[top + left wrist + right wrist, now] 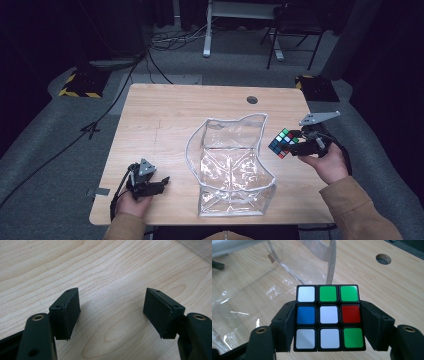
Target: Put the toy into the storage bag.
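Cube, a scrambled puzzle cube, sits clamped between the two black pads of the right gripper, held in the air just right of the clear plastic pouch that stands open on the desk. The hold is by two flat faces only, so a tilt or a knock against the pouch's stiff white-edged rim could twist the layers or let the cube slip and fall outside. The pouch is light and unsteadied: the left gripper rests at the desk's near left edge, jaws wide and empty, so the pouch may tip or slide under a push
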Available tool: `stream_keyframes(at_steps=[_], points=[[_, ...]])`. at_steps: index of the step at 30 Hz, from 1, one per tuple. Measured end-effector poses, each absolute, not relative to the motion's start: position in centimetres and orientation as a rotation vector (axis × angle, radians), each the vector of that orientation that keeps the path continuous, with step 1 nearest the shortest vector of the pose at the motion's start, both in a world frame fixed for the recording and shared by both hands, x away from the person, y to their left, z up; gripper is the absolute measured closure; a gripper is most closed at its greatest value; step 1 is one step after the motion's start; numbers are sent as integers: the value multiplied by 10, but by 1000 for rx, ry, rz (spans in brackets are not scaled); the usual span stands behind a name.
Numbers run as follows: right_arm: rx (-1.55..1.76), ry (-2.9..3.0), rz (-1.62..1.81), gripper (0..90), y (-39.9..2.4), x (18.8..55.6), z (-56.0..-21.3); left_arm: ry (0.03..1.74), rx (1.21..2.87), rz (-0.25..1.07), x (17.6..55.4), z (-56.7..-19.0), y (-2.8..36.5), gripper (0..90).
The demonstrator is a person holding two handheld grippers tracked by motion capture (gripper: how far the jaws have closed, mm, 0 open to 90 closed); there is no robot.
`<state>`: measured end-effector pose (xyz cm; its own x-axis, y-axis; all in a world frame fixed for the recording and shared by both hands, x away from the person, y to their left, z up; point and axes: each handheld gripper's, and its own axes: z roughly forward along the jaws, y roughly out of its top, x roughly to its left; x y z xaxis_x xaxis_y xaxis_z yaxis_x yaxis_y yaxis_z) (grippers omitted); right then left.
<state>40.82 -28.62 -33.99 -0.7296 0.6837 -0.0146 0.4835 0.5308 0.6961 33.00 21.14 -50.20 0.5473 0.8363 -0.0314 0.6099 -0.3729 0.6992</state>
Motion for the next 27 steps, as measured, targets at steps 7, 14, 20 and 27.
stream_keyframes(at_steps=[7,14,20,27], points=[[951,2478,1015,342,-286,401,-316,1160,2113,435,330,-502,211,300],[893,2488,1037,342,-280,397,-291,1161,2113,436,330,-502,211,300],[813,2501,1048,342,-269,392,-264,1160,2114,437,330,-502,211,300],[737,2530,1074,342,-254,388,-241,1161,2113,435,330,-502,211,299]])
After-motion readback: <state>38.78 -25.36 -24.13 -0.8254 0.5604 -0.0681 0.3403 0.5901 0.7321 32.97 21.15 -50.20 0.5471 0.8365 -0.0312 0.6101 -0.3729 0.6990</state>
